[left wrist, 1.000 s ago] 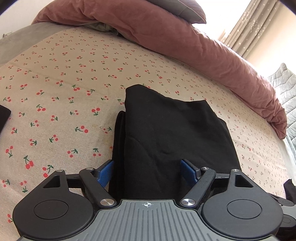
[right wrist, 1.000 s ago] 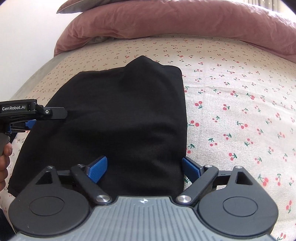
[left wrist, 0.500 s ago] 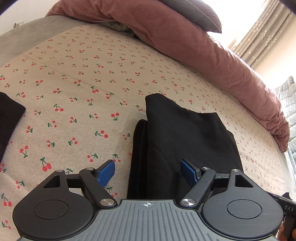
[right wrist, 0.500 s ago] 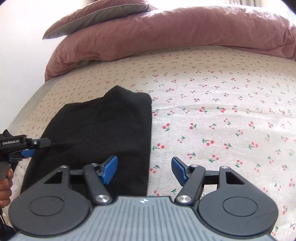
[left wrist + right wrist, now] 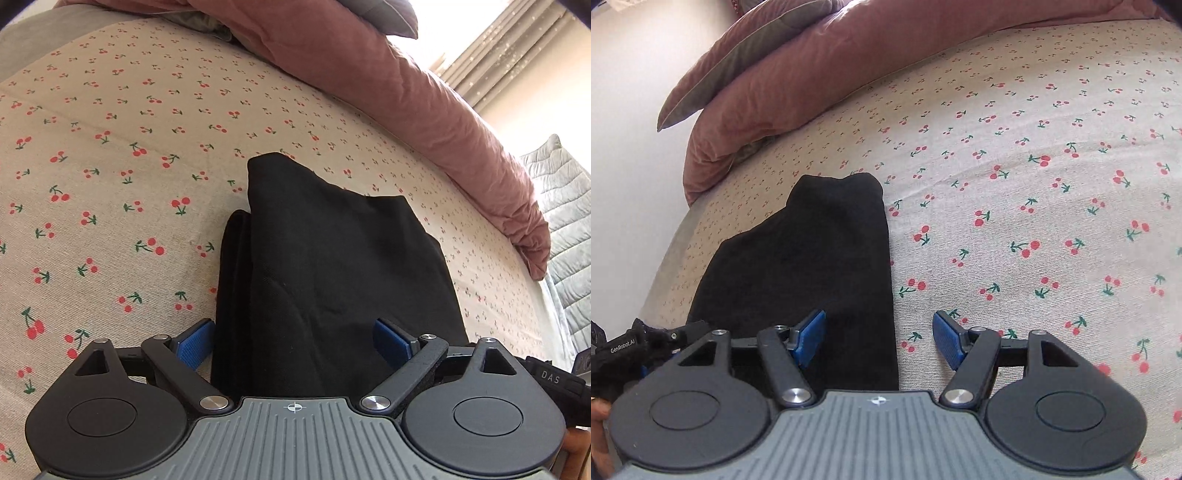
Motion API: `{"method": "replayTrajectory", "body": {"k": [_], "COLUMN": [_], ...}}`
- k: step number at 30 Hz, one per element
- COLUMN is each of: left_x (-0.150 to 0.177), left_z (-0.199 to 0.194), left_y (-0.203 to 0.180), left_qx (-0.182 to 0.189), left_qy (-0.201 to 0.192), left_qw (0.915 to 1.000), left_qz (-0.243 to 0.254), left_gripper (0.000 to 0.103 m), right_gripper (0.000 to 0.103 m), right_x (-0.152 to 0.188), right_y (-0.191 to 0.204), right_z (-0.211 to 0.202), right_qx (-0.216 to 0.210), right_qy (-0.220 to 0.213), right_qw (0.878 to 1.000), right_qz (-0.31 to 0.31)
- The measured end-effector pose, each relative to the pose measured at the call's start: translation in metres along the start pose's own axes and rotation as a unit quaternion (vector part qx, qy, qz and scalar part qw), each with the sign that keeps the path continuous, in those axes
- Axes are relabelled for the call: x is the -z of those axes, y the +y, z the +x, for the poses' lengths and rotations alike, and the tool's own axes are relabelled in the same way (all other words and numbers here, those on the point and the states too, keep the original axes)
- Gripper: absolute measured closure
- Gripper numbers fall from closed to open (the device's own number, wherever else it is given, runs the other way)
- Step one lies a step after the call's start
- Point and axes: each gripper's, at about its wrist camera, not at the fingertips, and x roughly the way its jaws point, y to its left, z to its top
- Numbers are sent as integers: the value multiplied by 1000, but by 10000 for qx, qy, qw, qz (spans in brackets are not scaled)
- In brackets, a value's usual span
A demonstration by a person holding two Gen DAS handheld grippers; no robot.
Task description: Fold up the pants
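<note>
The black pants (image 5: 332, 266) lie folded into a thick rectangle on the cherry-print bedsheet (image 5: 110, 166). My left gripper (image 5: 293, 343) hovers over their near end. Its jaws are opening, and the blue pads (image 5: 195, 347) stand on either side of the cloth without pressing it. In the right wrist view the pants (image 5: 812, 258) sit left of centre. My right gripper (image 5: 878, 338) is open above their right edge, with one pad over the black cloth and the other over bare sheet. Neither gripper holds anything.
A rolled dusty-pink duvet (image 5: 424, 110) with a grey pillow (image 5: 746, 62) on it runs along the far side of the bed. Curtains (image 5: 517, 48) and a grey quilted cover (image 5: 569, 229) are at the right. A hand (image 5: 598, 435) shows at the lower left.
The right gripper slid right and rolled, so the pants now sit under its left pad, and its jaws narrowed. The left gripper's jaws spread wider around the pants' near end.
</note>
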Motion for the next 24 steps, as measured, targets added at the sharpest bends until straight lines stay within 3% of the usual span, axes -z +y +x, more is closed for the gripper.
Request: {"method": "replayTrajectory", "body": {"k": [1,3,9,14,17,20,21,22,23,24], "left_x": [1,1,1,5,7,9,10,10,11,11], "left_z": [-1,-3,-6,-5,1,7,7,8,8,7], "left_y": [1,5,10,-9,-9,-14,-14,-16,-18,-17], "left_qx": [63,230,69,-637,-173,-9,5,-36,-128,-110], "left_qy": [15,101,88,-85,42,43,-1,-36,-61,-63], "left_qw": [9999,9995,9997,9972,9995,9994,9995,9994,9992,9995], "left_qz": [-85,-212,-204,377,267,354,328,342,370,303], "left_gripper": [8,8,8,8,7,8,10,25,48,58], "right_gripper": [44,64,63,61,60,60,62,66,79,86], "right_x": [1,1,1,2,2,3,3,3,4,5], "right_y": [1,0,-5,-2,-1,-2,-2,0,2,4], "right_z": [2,8,11,11,11,12,13,13,13,12], "right_qx": [-59,-254,-408,-377,-348,-378,-363,-293,-201,-166], "right_qy": [-2,73,-17,-64,-79,-119,-149,-180,-212,-257], "right_qw": [10000,9993,9981,9984,9987,9986,9987,9990,9994,9995], "right_qz": [15,251,461,418,361,361,339,272,188,120]}}
